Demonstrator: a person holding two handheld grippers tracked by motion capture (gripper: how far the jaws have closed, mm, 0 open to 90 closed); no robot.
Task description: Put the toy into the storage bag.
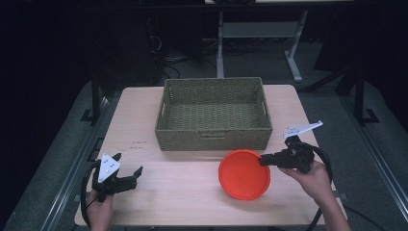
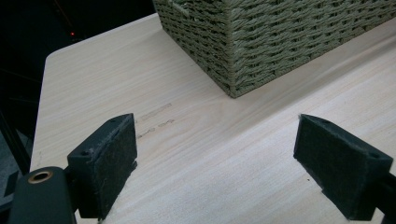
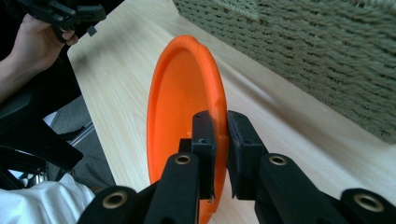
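An orange plate (image 1: 244,174) hangs tilted just above the table, in front of the woven basket (image 1: 214,113). My right gripper (image 1: 264,160) is shut on the plate's right rim. In the right gripper view the plate (image 3: 180,107) stands on edge and its rim is pinched between the two black pads (image 3: 205,135). My left gripper (image 1: 137,174) rests near the table's front left corner, held by a hand. Its jaws are spread wide in the left gripper view (image 2: 215,156), with bare wood between them.
The basket (image 2: 275,37) is empty and takes up the back middle of the light wooden table (image 1: 178,192). Dark floor, a desk frame (image 1: 260,36) and cables lie beyond the far edge. The other hand with its gripper (image 3: 65,16) appears far off in the right gripper view.
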